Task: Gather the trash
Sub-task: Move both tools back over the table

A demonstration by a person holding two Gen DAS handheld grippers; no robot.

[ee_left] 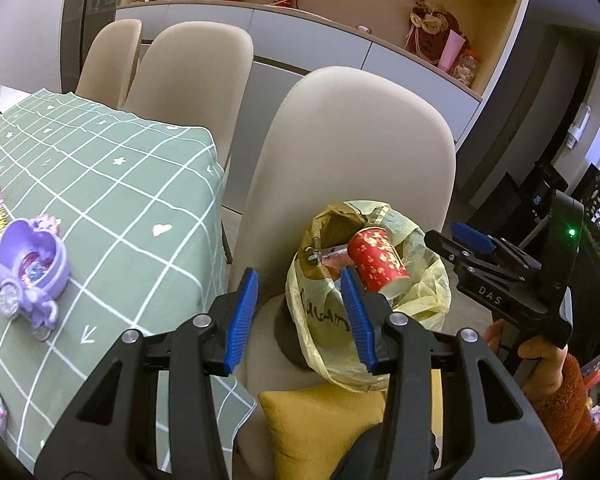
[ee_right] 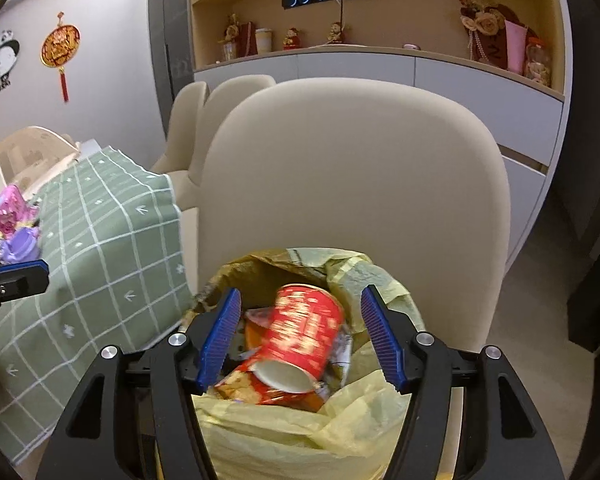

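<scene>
Right wrist view: right tool (ee_right: 300, 336) spread wide, empty, above yellow trash bag (ee_right: 284, 436).
Red paper cup (ee_right: 300, 332) lies inside bag among wrappers; bag on beige chair (ee_right: 352, 176). Left tool (ee_left: 296, 316) wide, empty; green-checked bench (ee_left: 100, 184) beside.

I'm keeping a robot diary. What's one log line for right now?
left gripper: open, empty | right gripper: open over yellow bag | red cup: in bag
</scene>
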